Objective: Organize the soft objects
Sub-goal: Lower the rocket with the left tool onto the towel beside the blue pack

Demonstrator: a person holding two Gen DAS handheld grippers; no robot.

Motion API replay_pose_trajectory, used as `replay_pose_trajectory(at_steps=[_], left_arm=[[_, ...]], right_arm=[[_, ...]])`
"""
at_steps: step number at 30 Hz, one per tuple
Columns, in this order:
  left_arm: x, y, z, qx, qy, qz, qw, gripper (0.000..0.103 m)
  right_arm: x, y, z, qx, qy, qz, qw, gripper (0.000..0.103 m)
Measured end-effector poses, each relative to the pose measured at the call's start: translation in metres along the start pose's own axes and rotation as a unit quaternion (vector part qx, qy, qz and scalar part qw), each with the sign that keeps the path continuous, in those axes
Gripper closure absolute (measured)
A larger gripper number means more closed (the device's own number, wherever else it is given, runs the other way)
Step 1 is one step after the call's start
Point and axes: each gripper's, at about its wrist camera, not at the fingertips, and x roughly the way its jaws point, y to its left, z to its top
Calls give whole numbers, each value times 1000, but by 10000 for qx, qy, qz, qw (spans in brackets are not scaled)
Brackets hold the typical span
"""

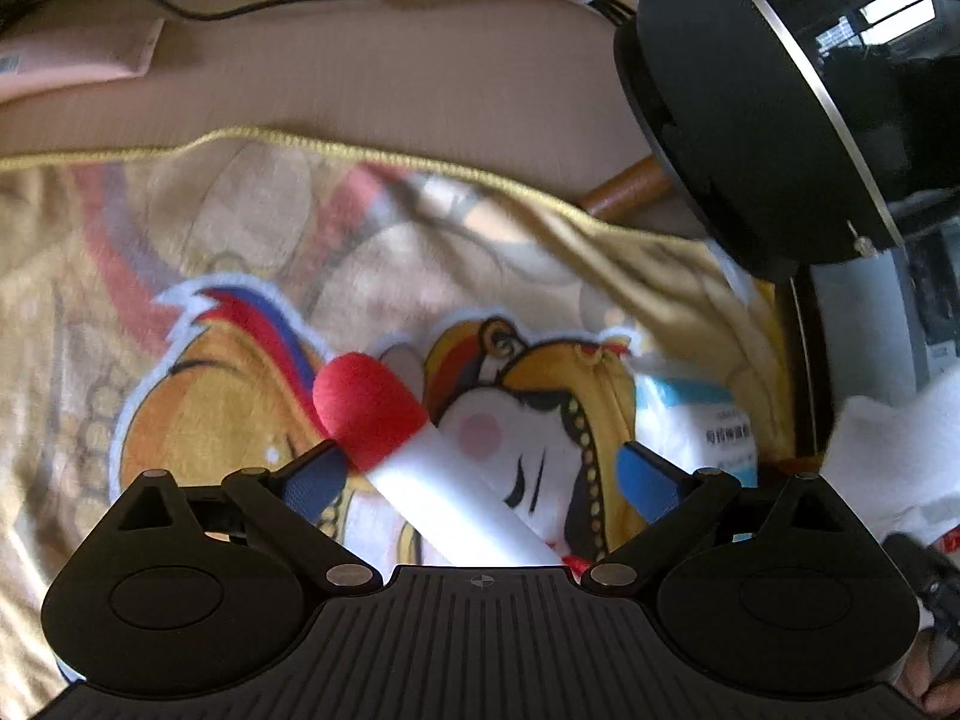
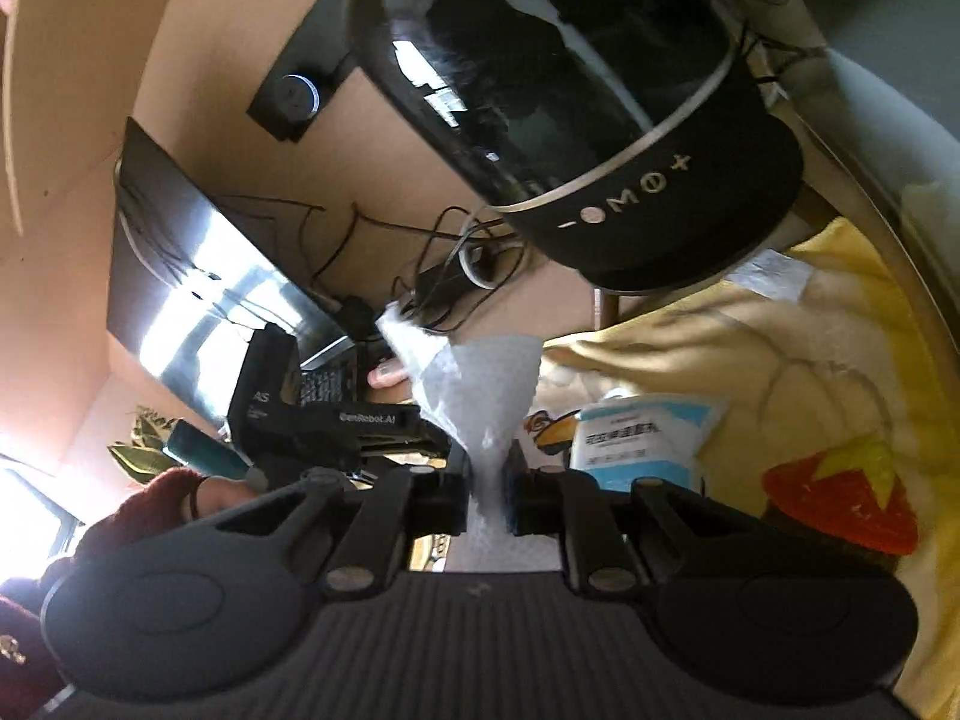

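Note:
A foam stick [image 1: 432,468], white with a red tip, lies slanted on a yellow cartoon-print blanket [image 1: 180,300]. My left gripper [image 1: 480,471] stands open around it, and the red tip is close to the left blue pad [image 1: 315,477]. My right gripper [image 2: 487,480] is shut on a white cloth [image 2: 480,384] that fans out above the fingers. The same white cloth [image 1: 888,456] shows at the right edge of the left wrist view. A blue and white packet [image 2: 636,432] and a red strawberry plush [image 2: 840,507] lie on the blanket [image 2: 810,348].
A big black round device [image 1: 780,96] stands on a wooden foot at the blanket's far right corner and looms over the right gripper [image 2: 600,120]. Black cables [image 1: 300,0] and a pink pouch [image 1: 78,60] lie on the tan table beyond. A red-sleeved hand [image 2: 174,498] is at left.

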Motion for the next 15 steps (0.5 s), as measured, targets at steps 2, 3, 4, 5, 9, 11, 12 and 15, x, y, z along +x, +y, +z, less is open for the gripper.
replay_pose_trajectory(at_steps=[2,3,4,5,9,11,12,15], left_arm=[[0,-3,0,118,-193,9,9997,12],[-1,-5,-1,224,-274,94,9993,28],[-1,-7,-1,358,-340,157,9987,41],[-4,-7,-3,478,-426,183,9978,45],[-19,-12,-12,1026,-877,252,9905,51],[-27,-21,-22,1382,-1082,257,9841,51],[-31,-27,-28,1595,-1148,223,9802,51],[-36,-44,-50,2162,-1248,174,9682,51]], right_arm=[[3,0,1,-33,25,-1,10000,89],[5,0,1,-58,43,1,10000,89],[6,1,1,-75,55,-2,10000,89],[8,0,0,-88,76,-5,9999,89],[16,3,1,-175,168,-129,9996,89],[19,8,5,-271,192,-189,9993,89],[21,12,7,-353,191,-216,9990,89],[34,31,22,-713,174,-115,9972,89]])
